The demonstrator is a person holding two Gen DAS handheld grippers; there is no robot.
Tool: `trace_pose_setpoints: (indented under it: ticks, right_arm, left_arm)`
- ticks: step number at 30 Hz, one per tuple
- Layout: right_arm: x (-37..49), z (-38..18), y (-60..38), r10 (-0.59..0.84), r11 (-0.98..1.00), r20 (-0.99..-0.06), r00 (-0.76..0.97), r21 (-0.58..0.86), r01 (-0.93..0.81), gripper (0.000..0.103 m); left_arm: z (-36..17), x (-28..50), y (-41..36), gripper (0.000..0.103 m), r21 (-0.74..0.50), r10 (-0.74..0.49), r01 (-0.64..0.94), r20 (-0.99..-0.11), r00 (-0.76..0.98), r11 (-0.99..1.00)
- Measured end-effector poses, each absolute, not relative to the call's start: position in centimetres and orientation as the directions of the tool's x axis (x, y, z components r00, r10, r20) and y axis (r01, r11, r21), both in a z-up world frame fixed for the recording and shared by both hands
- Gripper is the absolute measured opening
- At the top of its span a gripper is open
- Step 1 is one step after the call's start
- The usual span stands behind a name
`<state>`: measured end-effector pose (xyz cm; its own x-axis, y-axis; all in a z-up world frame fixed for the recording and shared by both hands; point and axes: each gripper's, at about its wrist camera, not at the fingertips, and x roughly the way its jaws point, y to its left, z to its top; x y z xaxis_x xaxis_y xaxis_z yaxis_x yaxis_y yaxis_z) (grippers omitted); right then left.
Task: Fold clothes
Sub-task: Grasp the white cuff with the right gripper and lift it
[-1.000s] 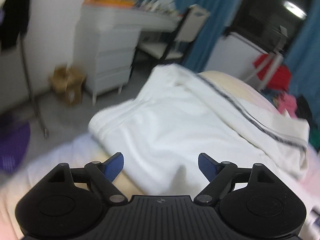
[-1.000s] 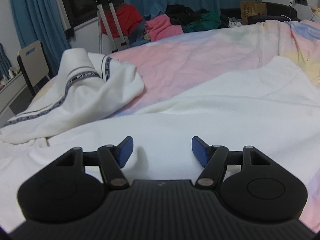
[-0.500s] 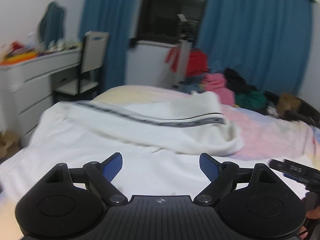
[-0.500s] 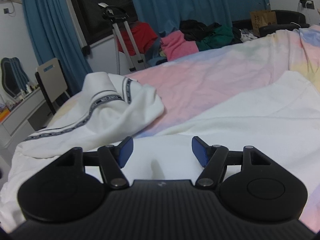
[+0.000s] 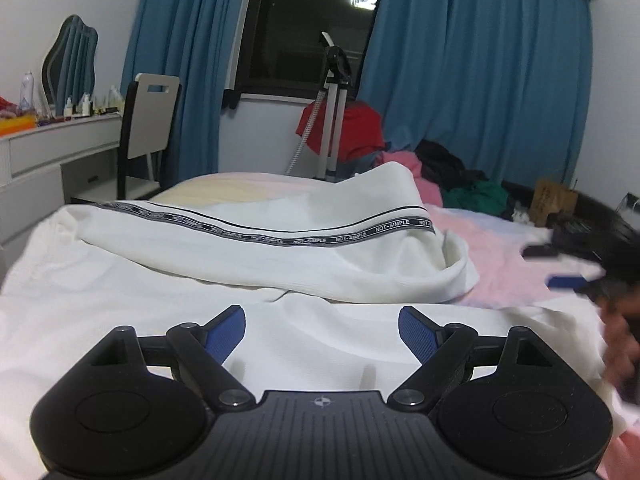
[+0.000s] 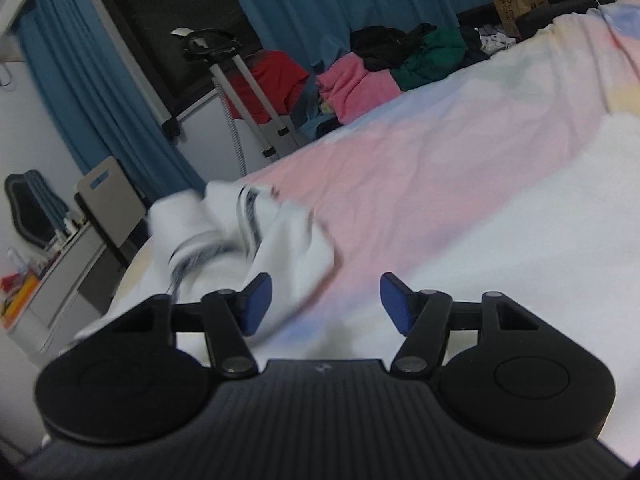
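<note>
- The left gripper [image 5: 321, 330] hovers low over the near part of a white garment [image 5: 280, 344] spread on the bed [image 5: 500, 248]; its blue pads stand wide apart with nothing between them, so it is released and empty.
- The right gripper [image 6: 325, 300] is also empty: its jaws are closing a little, yet only bedsheet and cloth show beyond the gap, and neither pad presses on anything. In the left wrist view it appears blurred at the far right edge.
- The task's thing lies across the bed's near side. One section with a dark striped trim [image 5: 280, 236] reading "NOT-SIMPLE" is flopped over in a loose hump toward the far left, by the chair [image 5: 150, 128].
- Judged from this, the step in hand is picking grip points before a fold, and little of the folding looks done.
- To do it well, each claw should take a clean edge or corner, one layer only, not the middle of the cloth.
- The bunched, trimmed section probably needs pulling out flat first, or the fold will trap wrinkles.
- Both hands should lift evenly so the cloth hangs straight.
- The pile of coloured clothes [image 6: 380, 72] at the far side sits well apart and should not interfere.
</note>
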<state>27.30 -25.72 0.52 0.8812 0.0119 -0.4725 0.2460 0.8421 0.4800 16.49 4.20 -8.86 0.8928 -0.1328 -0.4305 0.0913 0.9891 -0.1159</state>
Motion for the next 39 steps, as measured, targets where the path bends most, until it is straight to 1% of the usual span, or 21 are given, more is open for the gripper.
trace_pose_setpoints:
  ticks: [4, 6, 9, 11, 13, 14, 15, 17, 18, 19, 20, 22, 25, 27, 30, 33, 36, 39]
  right_arm:
    - [34.9, 0.1, -28.1, -0.012, 0.814, -0.480, 0.877, 0.504, 0.287, 0.061]
    - [38.6, -0.6, -29.1, -0.016, 0.797, -0.496, 0.868, 0.518, 0.310, 0.060]
    - [44.2, -2.1, -29.8, 0.059, 0.783, -0.545, 0.837, 0.545, 0.299, 0.060]
    - [47.3, -3.1, -29.4, 0.100, 0.802, -0.589, 0.802, 0.525, 0.286, 0.060]
    - [49.3, -4.0, -28.2, 0.152, 0.821, -0.628, 0.763, 0.510, 0.257, 0.059]
    - [49.8, -4.2, -27.6, 0.175, 0.826, -0.636, 0.752, 0.510, 0.240, 0.057]
    - [49.7, -4.2, -27.1, 0.203, 0.822, -0.622, 0.756, 0.528, 0.214, 0.053]
    - [49.4, -4.6, -26.6, 0.313, 0.784, -0.603, 0.733, 0.600, 0.158, 0.037]
    - [49.2, -4.7, -26.3, 0.356, 0.769, -0.599, 0.717, 0.624, 0.139, 0.034]
    - [48.9, -4.4, -25.9, 0.365, 0.778, -0.605, 0.707, 0.616, 0.125, 0.027]
    - [48.6, -4.0, -25.5, 0.349, 0.801, -0.618, 0.704, 0.586, 0.118, 0.021]
    - [47.8, -2.7, -25.2, 0.282, 0.823, -0.623, 0.729, 0.548, 0.150, 0.016]
    - [45.6, 0.0, -25.8, 0.157, 0.832, -0.582, 0.798, 0.514, 0.211, 0.014]
    - [43.8, 1.9, -26.4, 0.062, 0.833, -0.537, 0.841, 0.492, 0.252, 0.013]
    - [39.3, 4.9, -27.9, -0.109, 0.835, -0.422, 0.900, 0.453, 0.313, 0.013]
    - [35.0, 6.3, -28.5, -0.245, 0.839, -0.355, 0.902, 0.389, 0.381, 0.013]
    - [31.1, 5.8, -27.9, -0.288, 0.881, -0.315, 0.904, 0.283, 0.379, 0.013]
    - [28.7, 3.9, -28.1, -0.243, 0.879, -0.344, 0.907, 0.318, 0.356, 0.014]
  left_arm:
    - [-10.3, 18.0, 4.2, 0.085, -0.116, -0.171, 0.132, -0.452, 0.875, 0.984]
    - [-10.8, 18.5, 4.5, 0.085, -0.135, -0.196, 0.150, -0.451, 0.871, 0.979]
    - [-11.6, 19.4, 5.0, 0.085, -0.170, -0.251, 0.195, -0.431, 0.866, 0.966]
    - [-12.1, 20.0, 5.1, 0.085, -0.189, -0.270, 0.207, -0.426, 0.864, 0.960]
    - [-12.7, 21.0, 5.5, 0.085, -0.236, -0.298, 0.211, -0.436, 0.849, 0.949]
    - [-13.0, 21.5, 5.9, 0.085, -0.274, -0.324, 0.219, -0.435, 0.840, 0.937]
    - [-13.3, 21.8, 6.2, 0.085, -0.303, -0.344, 0.224, -0.434, 0.833, 0.926]
    - [-13.5, 22.1, 6.4, 0.084, -0.337, -0.359, 0.218, -0.443, 0.822, 0.916]
    - [-13.6, 22.3, 6.5, 0.084, -0.349, -0.363, 0.214, -0.445, 0.819, 0.912]
    - [-13.6, 22.4, 6.7, 0.083, -0.362, -0.366, 0.210, -0.446, 0.817, 0.908]
    - [-13.6, 22.5, 6.5, 0.083, -0.367, -0.367, 0.208, -0.445, 0.817, 0.907]
    - [-13.4, 22.2, 6.5, 0.082, -0.363, -0.365, 0.210, -0.437, 0.822, 0.908]
    - [-12.7, 21.3, 6.1, 0.082, -0.338, -0.356, 0.221, -0.417, 0.836, 0.915]
    - [-12.2, 20.6, 5.8, 0.081, -0.313, -0.348, 0.230, -0.401, 0.848, 0.921]
    - [-11.5, 19.5, 5.3, 0.081, -0.286, -0.347, 0.248, -0.379, 0.858, 0.926]
    - [-11.1, 19.1, 4.8, 0.081, -0.277, -0.353, 0.259, -0.375, 0.857, 0.925]
    - [-11.0, 18.7, 4.4, 0.081, -0.262, -0.354, 0.268, -0.376, 0.857, 0.927]
    - [-11.0, 18.6, 4.3, 0.081, -0.252, -0.348, 0.267, -0.377, 0.859, 0.930]
